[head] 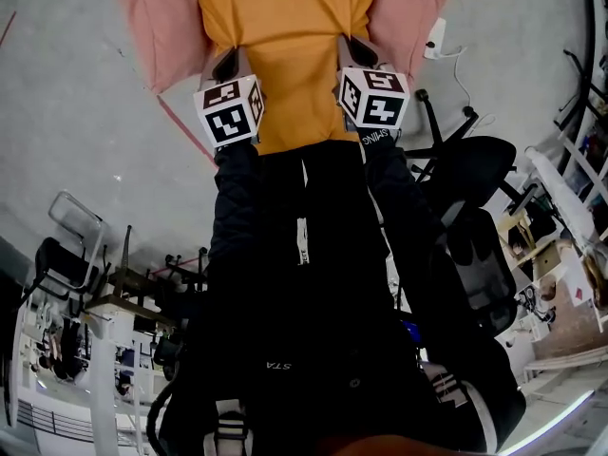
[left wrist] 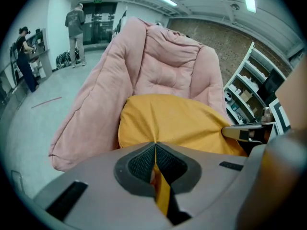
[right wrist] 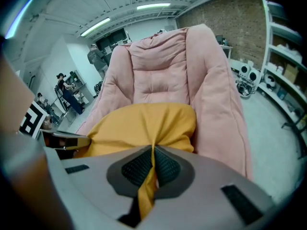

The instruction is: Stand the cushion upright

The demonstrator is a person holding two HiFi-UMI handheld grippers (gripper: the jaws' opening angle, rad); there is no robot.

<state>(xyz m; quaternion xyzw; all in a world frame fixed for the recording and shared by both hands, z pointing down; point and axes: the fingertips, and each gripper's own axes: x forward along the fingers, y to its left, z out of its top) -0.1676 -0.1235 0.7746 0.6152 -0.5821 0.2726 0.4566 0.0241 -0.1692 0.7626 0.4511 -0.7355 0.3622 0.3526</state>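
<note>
An orange-yellow cushion lies on the seat of a pink padded floor chair. My left gripper is shut on the cushion's near left edge, and a fold of the yellow cloth runs between its black pads. At the near right edge my right gripper is shut on the cushion in the same way, pinching a strip of the cloth. In the left gripper view the cushion bulges up in front of the chair back. The right gripper view shows the cushion against the chair back.
Grey floor surrounds the chair. A black office chair stands to the right, with white shelving beyond it. Two persons stand far off by a doorway. A white plug and cable lie on the floor.
</note>
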